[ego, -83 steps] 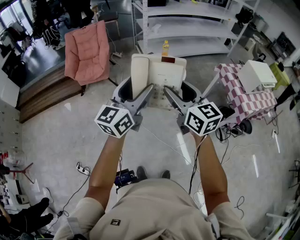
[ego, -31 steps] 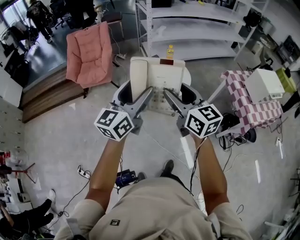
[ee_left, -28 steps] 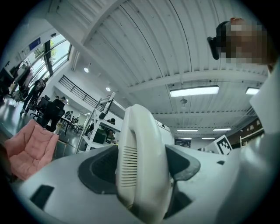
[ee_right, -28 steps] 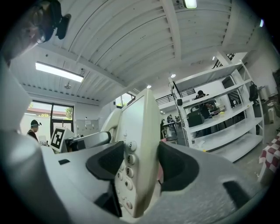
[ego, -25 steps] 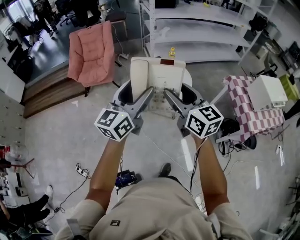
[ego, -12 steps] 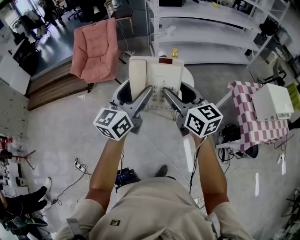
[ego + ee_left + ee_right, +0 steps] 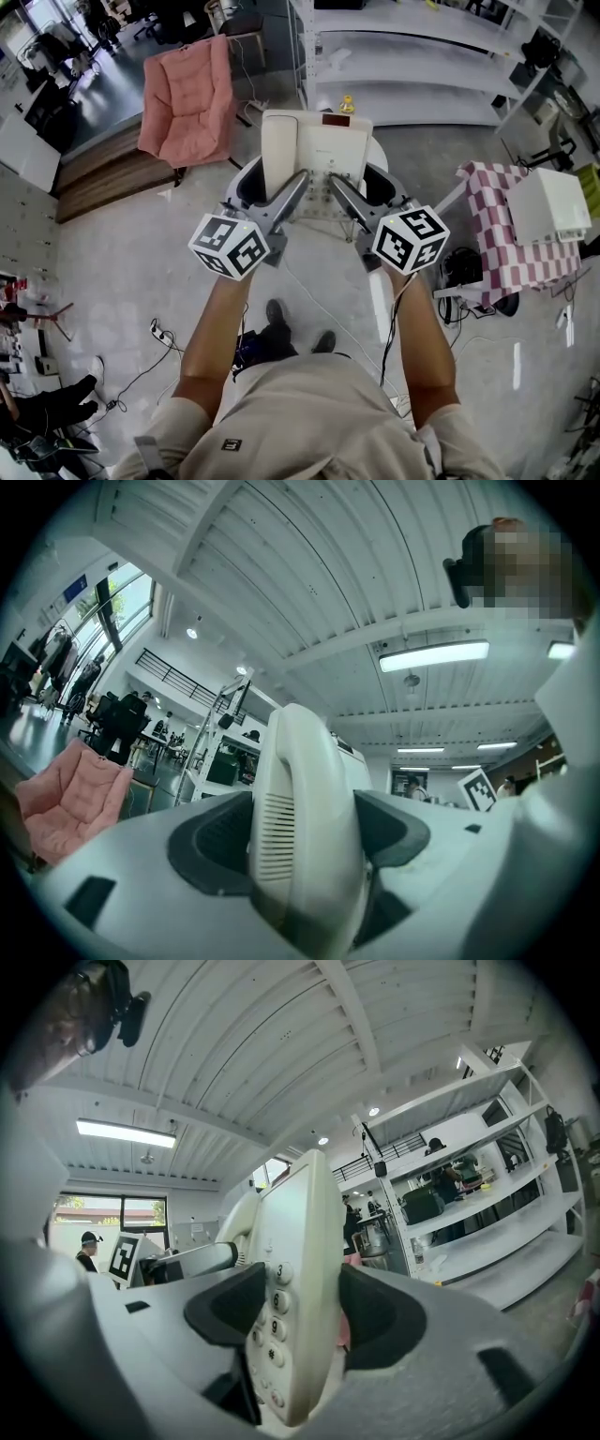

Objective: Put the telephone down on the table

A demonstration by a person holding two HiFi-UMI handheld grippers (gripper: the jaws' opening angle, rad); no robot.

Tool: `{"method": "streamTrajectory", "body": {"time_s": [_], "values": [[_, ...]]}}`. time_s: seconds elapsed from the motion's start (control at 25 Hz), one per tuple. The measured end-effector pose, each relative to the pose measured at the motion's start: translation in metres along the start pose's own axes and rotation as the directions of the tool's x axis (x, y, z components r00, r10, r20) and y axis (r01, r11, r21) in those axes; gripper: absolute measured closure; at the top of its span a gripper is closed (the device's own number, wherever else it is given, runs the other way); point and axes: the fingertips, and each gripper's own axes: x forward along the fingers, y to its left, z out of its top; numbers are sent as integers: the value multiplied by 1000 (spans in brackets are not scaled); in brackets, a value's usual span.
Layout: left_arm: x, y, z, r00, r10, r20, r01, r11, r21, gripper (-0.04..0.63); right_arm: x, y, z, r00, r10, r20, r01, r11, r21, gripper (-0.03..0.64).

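My left gripper (image 7: 274,192) is clamped on the handset side of the telephone (image 7: 317,150). My right gripper (image 7: 361,192) is clamped on its keypad edge. The telephone is held in the air, left of the checked table (image 7: 487,202), which carries a white box (image 7: 548,206).

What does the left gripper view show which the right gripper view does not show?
Only the left gripper view: the handset with its slotted earpiece, and a pink armchair. Only the right gripper view: the number keys and white shelving. Both: the telephone clamped between dark pads, under a ribbed ceiling.
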Motion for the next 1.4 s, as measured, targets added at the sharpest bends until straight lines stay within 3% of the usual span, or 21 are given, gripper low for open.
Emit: {"method": "streamTrajectory", "body": {"time_s": [0.64, 1.4], "values": [[53, 78, 11, 987, -158, -16, 157, 986, -63, 270, 73, -29, 14, 987, -162, 9, 162, 986, -21, 370], [90, 168, 21, 977, -213, -27, 210, 974, -80, 270, 164, -50, 17, 975, -221, 4, 221, 975, -19, 370]]}}
